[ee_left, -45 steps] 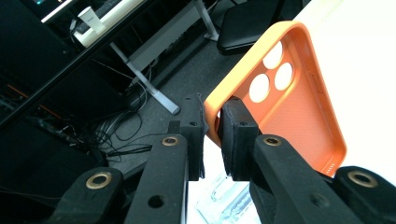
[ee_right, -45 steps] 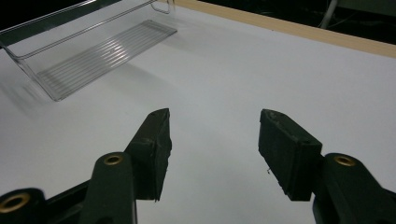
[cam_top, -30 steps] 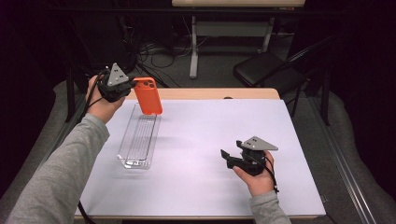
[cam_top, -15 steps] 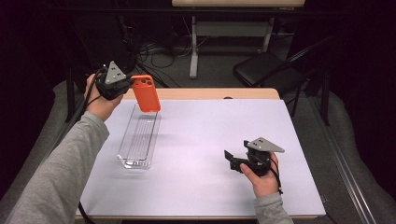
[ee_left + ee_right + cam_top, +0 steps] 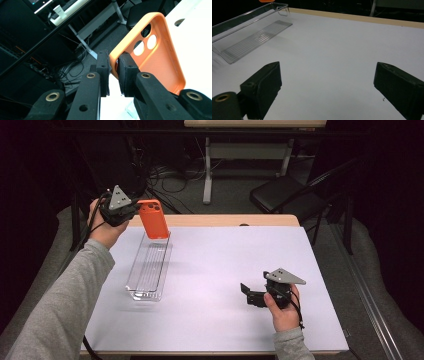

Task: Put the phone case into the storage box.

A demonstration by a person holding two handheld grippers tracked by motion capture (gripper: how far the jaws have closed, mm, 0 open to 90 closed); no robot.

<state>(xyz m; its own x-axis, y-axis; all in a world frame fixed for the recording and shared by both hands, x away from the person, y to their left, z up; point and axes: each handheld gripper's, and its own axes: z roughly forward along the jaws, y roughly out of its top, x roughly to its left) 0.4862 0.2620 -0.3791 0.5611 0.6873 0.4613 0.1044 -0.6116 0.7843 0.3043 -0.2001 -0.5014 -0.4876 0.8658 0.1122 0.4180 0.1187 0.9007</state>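
From the high view, my left hand-held gripper (image 5: pixel 131 211) is raised over the far left corner of the desk (image 5: pixel 215 270) and is clamped on the top edge of an orange phone case (image 5: pixel 153 219), which hangs down from it, tilted, just over the far end of a clear plastic tray (image 5: pixel 148 272); whether the case's lower edge touches the tray I cannot tell. The tray stretches from below that gripper back toward me. My right hand-held gripper (image 5: pixel 246 294) sits low over the near right part of the desk, well apart from the case and tray, pointing left toward them; its jaws have just been opening and nothing is between them. In the left gripper view, the two pads pinch the case's rim beside the camera cut-outs, one pad outside the shell, one inside, with the case (image 5: pixel 155 57) running away from the jaws to the upper right. I judge it light, thin and somewhat flexible, with a textured inner face, so a grip on the stiffer rim near a corner should hold better than one on the flat back, which could bend. In the right gripper view, my jaws stand wide apart over bare white desk, and the tray (image 5: pixel 249 40) lies ahead to the upper left, empty.
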